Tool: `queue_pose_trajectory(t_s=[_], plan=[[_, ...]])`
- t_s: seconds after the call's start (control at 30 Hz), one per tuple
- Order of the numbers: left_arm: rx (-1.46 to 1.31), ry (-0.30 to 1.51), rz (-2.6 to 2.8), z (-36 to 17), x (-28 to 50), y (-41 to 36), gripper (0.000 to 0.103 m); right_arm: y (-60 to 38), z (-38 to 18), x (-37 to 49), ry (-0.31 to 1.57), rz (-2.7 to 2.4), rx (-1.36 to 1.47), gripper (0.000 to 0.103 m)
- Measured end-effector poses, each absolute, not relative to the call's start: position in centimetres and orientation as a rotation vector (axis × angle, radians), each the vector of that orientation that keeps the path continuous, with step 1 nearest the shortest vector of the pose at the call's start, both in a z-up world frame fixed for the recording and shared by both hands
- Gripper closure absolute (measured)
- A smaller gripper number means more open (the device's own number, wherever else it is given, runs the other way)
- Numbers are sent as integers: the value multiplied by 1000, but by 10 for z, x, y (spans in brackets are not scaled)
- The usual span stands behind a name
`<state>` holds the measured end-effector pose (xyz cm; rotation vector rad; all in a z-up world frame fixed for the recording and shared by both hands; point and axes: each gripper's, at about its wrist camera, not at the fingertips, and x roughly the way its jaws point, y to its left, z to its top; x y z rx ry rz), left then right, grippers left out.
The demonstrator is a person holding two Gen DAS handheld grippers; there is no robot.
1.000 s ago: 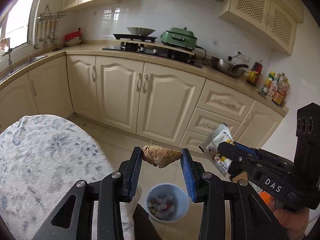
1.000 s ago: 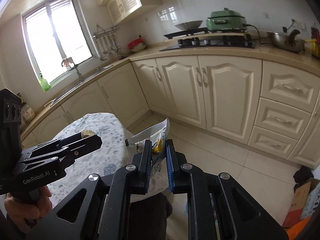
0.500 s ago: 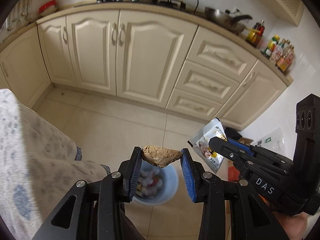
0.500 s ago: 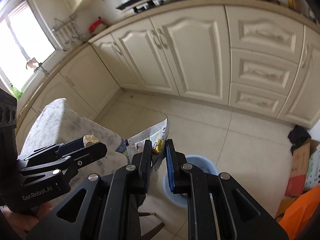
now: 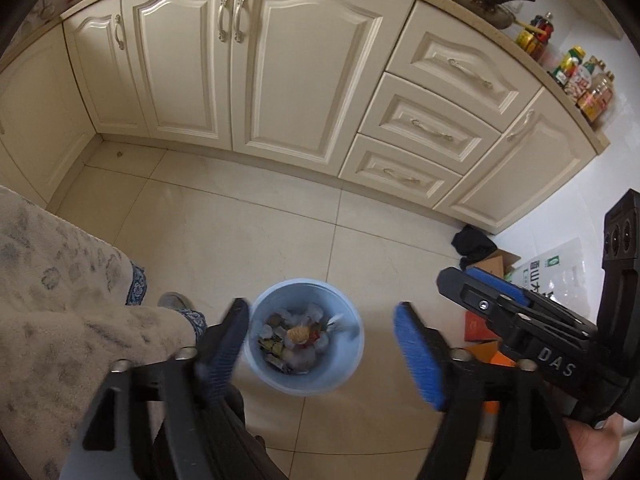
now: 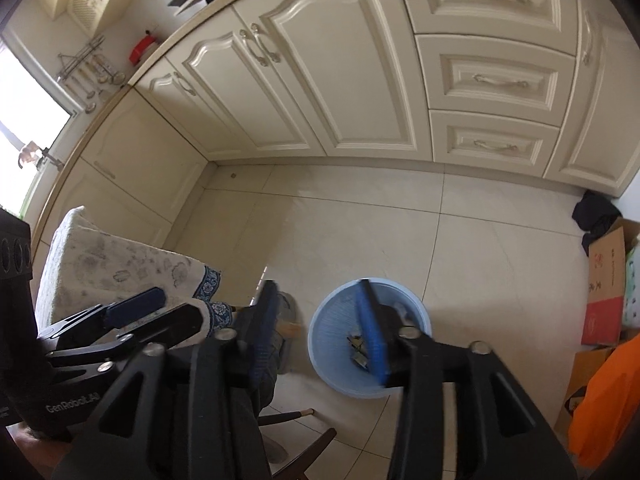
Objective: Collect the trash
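So both tongs are hanging over the light blue bin [image 5: 304, 336] on the tiled kitchen floor [image 5: 248, 232], and both are spread wide with nothing between the blue pads. From the left wrist view, the left tongs [image 5: 320, 344] frame the bin almost dead center, and you can look straight down into it: a jumble of wrappers and scraps, with a tan lumpy chunk [image 5: 298, 334] sitting on top of the pile near the middle. The right tongs [image 5: 476, 280] show up at the right edge of that view, off to the side of the bin, jaws parted. From the right wrist view, the right tongs [image 6: 320, 320] sit with one blue pad crossing over the bin [image 6: 336, 320] and the other out over the floor to its left; a bit of trash is visible at the bottom of the bin but I can't make out which piece is which. A patterned cloth [image 5: 52, 280] hangs over the bench edge just left of the bin. Cream cabinets [image 5: 280, 60] run along the back, and some cardboard boxes [image 6: 604, 288] sit by the wall on the right.
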<state>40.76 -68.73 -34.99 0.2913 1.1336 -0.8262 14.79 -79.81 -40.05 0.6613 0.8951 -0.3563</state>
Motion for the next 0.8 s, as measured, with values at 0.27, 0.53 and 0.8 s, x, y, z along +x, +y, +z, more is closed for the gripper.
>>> queue_pose_trajectory(t_s=[0.27,0.53,0.8], plan=[[298,1105,-768,-340,383,-677,6,-805,-399,133,874,-414,719,0],[239,945,-761,-281,332,-618,2,-797,-370,128,817,-421,742,0],[165,722,-654,-207,276,-507,1,-745,-298,137,696,-346,665,0]])
